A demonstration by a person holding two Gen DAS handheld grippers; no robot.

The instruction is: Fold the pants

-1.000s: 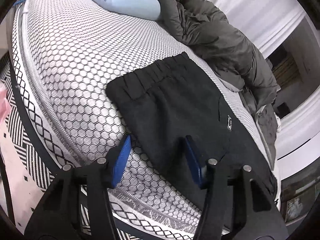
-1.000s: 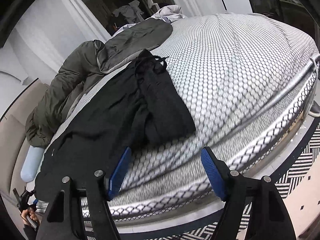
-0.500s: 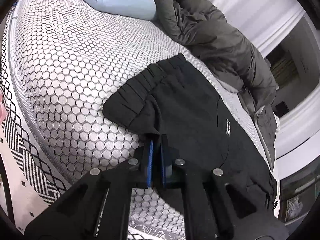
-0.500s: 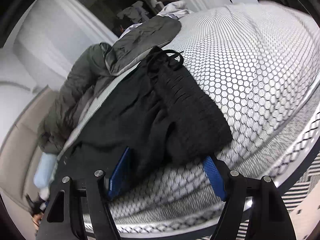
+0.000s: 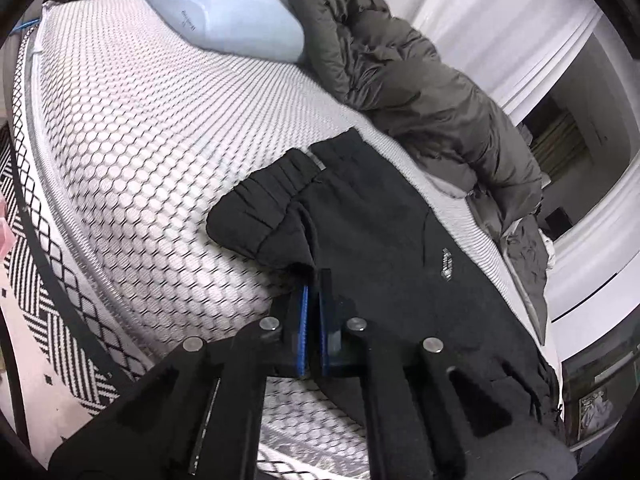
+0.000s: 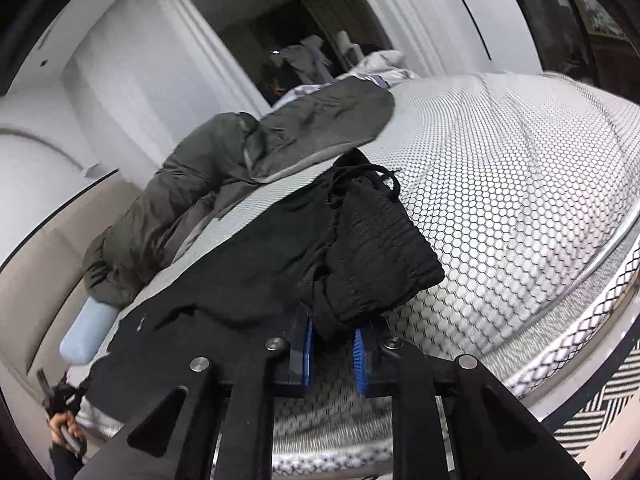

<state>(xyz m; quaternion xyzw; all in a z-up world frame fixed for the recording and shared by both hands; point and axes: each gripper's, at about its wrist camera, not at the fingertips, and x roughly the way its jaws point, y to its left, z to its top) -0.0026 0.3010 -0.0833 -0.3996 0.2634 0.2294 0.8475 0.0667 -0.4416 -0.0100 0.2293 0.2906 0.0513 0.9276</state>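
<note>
I see a bed [image 5: 120, 128] covered in a white honeycomb-patterned sheet, a pale blue pillow [image 5: 224, 20] at its head beside a rumpled olive-grey duvet [image 5: 420, 92]. White panelled walls [image 6: 132, 72] frame a dark doorway [image 6: 296, 40]. The floor rug [image 5: 44, 280] has a black-and-white woven pattern.

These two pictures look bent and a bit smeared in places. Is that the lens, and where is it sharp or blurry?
Left wrist view: fisheye lens bows the honeycomb bedsheet into a dome, black vignette in the corners; the black pants are sharp, the sheet near the lower edge smears. Right wrist view: same bulge, with blur along the sheet's edge; the pants are so dark that their folds barely show.
</note>
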